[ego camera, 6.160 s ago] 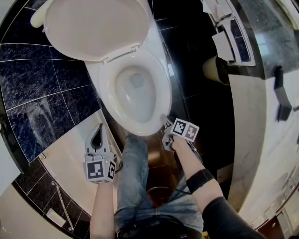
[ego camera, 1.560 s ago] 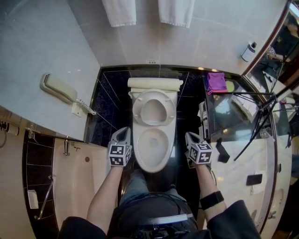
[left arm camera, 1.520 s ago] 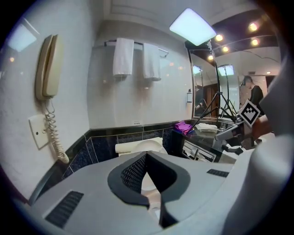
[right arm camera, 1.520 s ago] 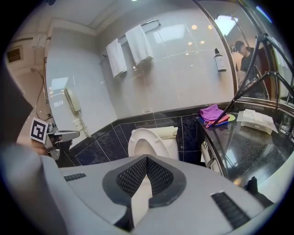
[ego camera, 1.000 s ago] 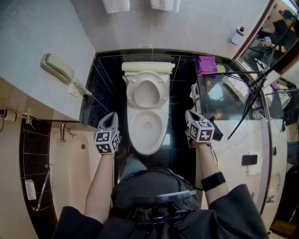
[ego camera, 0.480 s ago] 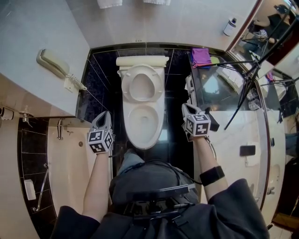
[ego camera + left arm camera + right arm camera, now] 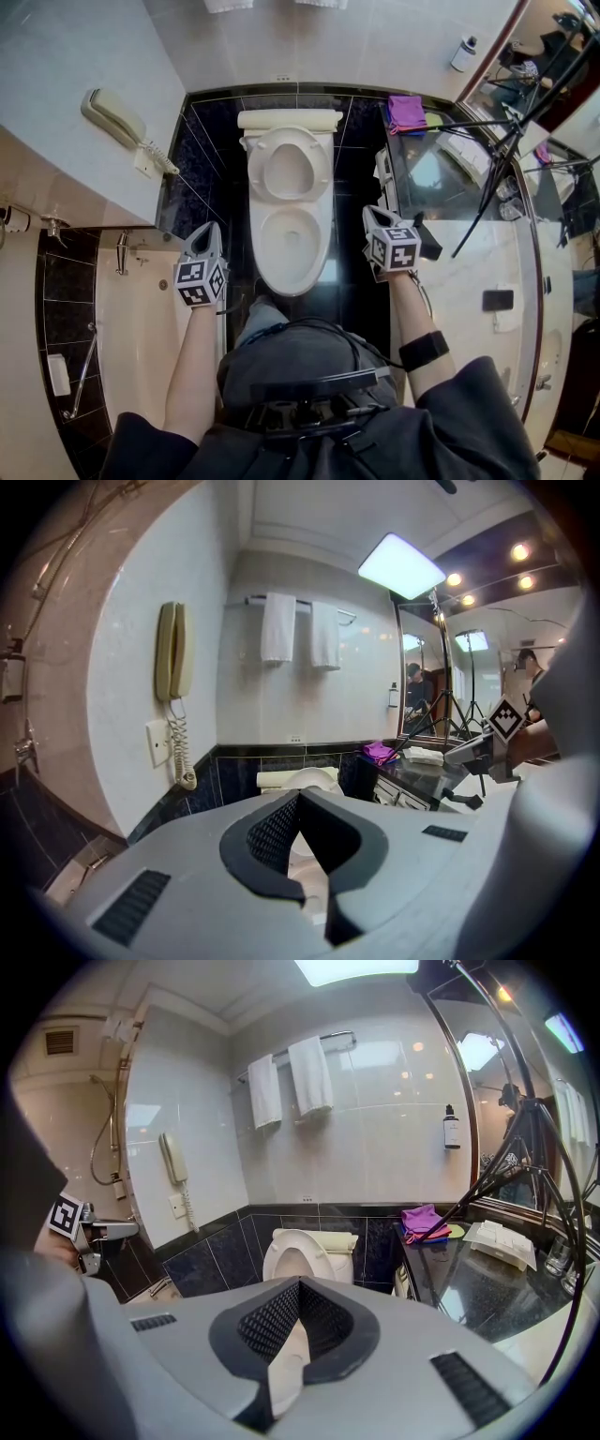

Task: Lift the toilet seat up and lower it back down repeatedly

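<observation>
**White seat upright, both grippers shut and standing clear**

White plastic toilet seat point(image 7: 256, 169) stands raised at the back of the toilet, above the open bowl point(image 7: 292, 287). From the head view I cannot tell whether it leans on the lid or on the tank behind it.

I hold the left gripper point(image 7: 208, 239) beside the bowl's left flank and the right gripper point(image 7: 375, 220) beside its right flank. Both are well apart from the seat and touch nothing. Each gripper view shows its jaws closed tip to tip with nothing between them.

Judgement: the seat is at the top of a cycle, so lowering comes next.

Risks from here:
- The seat looks smooth and glossy. Pushing it with closed jaws could let it slide off the tips, tip past balance and drop hard onto the bowl.
- Pinching the rim means opening the jaws first. A shallow bite near the edge could slip mid-descent.
- The right gripper sits near the dark counter point(image 7: 431, 197), so a wide swing inward or back could knock it.
</observation>
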